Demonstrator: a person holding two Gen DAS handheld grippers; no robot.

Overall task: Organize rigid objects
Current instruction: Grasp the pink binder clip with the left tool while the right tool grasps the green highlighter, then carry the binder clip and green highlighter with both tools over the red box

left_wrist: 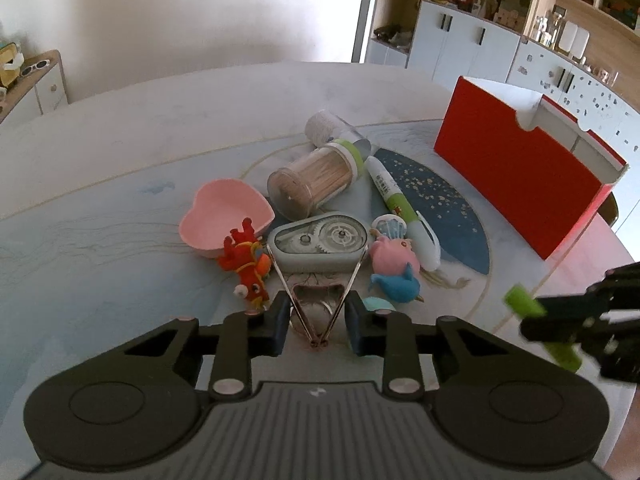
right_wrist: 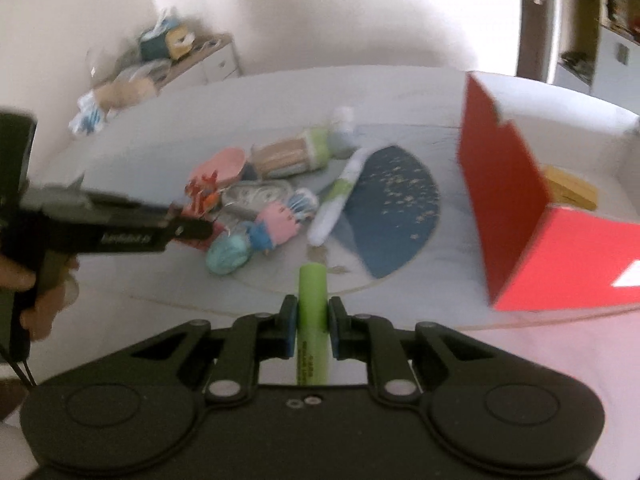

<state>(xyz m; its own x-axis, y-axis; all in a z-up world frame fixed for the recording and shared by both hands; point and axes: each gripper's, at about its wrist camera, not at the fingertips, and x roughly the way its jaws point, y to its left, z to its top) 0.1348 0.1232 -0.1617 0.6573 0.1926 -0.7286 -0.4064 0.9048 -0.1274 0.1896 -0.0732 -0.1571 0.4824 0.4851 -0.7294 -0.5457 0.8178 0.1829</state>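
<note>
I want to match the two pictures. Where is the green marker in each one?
Left wrist view: green marker at the right edge, clamped in the right gripper.
Right wrist view: marker bottom centre, upright between the pads.
Shared landmark: red box, on the right in both.

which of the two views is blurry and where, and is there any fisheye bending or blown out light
Right wrist view: motion-smeared across the pile, the red box and the left gripper; only the right gripper and its green marker stay fairly crisp. Left wrist view: sharp on the toothpick jar; the table edge bows, and the wall is washed out.
</note>
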